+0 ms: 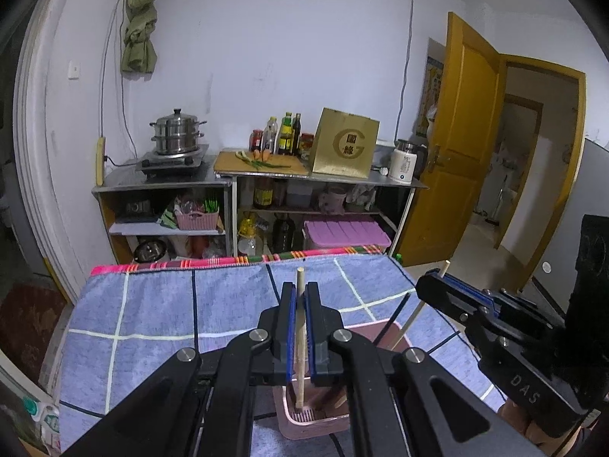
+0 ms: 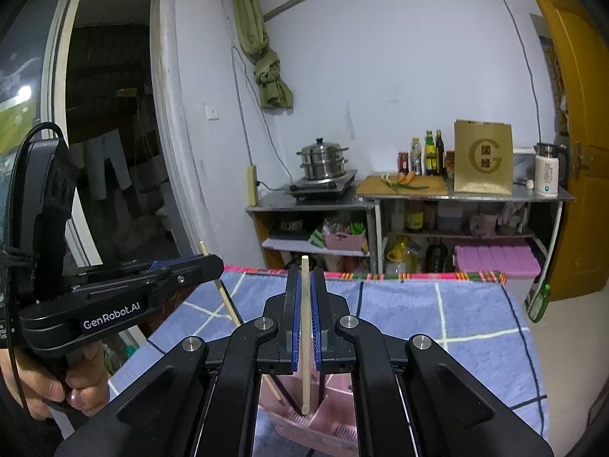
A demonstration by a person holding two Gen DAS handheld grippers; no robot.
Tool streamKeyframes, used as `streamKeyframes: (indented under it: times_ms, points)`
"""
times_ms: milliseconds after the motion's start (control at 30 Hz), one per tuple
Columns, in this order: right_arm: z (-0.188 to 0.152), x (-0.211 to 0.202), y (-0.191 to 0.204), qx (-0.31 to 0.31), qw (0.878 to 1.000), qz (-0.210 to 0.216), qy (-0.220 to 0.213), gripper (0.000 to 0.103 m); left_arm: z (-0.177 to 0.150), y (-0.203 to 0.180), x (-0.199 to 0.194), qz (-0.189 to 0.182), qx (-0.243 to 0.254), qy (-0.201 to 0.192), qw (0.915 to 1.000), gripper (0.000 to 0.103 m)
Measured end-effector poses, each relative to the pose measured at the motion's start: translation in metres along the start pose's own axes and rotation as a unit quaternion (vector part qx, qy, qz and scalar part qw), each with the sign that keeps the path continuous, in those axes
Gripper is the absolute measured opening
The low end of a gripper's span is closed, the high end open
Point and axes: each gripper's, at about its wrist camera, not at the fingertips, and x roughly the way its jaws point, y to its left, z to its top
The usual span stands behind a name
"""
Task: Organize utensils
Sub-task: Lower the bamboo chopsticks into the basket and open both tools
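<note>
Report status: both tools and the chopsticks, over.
Left tool shut on a wooden chopstick, tip in the pink holder. Right tool shut on a second chopstick, tip inside too. Nothing blocking.

both grippers, left gripper [image 1: 300, 297] and right gripper [image 2: 303, 285], clamped, tilted downward

Two pale wooden chopsticks [image 1: 300, 327] [image 2: 305, 327], each near upright, lower tips inside pink slotted utensil holder [image 1: 312, 419], dark chopsticks [image 1: 392, 318] leaning within
</note>
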Motion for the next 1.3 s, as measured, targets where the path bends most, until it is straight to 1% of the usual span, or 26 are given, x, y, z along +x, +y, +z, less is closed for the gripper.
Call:
streamKeyframes:
  times_ms: [267, 700, 767, 833, 933, 1067, 1133, 1300]
  points:
    - [-0.019, 0.015, -0.003, -0.001, 1.0, 0.006, 0.028, 0.005, -0.018, 0.007, 0.02, -0.001, -0.001, 0.025, 0.9997, 0.005]
    - [-0.025, 0.022, -0.003, -0.002, 0.999, -0.003, 0.053, 0.005, -0.03, 0.004, 0.023, 0.0, 0.002, 0.038, 0.9993, 0.005]
    - [-0.026, 0.019, -0.002, -0.004, 0.999, -0.003, 0.053, 0.007, -0.031, 0.004, 0.02, 0.003, 0.002, 0.037, 0.9993, 0.005]
    - [-0.025, 0.016, -0.003, -0.003, 0.999, -0.004, 0.05, 0.013, -0.031, 0.005, 0.015, 0.004, 0.001, 0.035, 0.9994, 0.005]
    - [-0.025, 0.008, -0.003, 0.001, 0.999, 0.0, 0.045, 0.014, -0.031, 0.005, 0.007, 0.006, 0.001, 0.03, 0.9995, 0.007]
    - [-0.027, -0.008, -0.003, -0.001, 0.999, -0.002, 0.035, 0.016, -0.034, 0.003, -0.008, 0.009, 0.004, 0.019, 0.9998, 0.012]
    - [-0.029, -0.018, -0.003, -0.001, 1.0, -0.003, 0.03, 0.023, -0.04, 0.002, -0.018, 0.007, 0.004, 0.014, 0.9999, 0.013]
    - [-0.043, -0.049, -0.001, -0.007, 1.0, -0.013, 0.02, 0.024, -0.062, -0.005, -0.043, 0.009, 0.013, 0.004, 0.9999, 0.013]
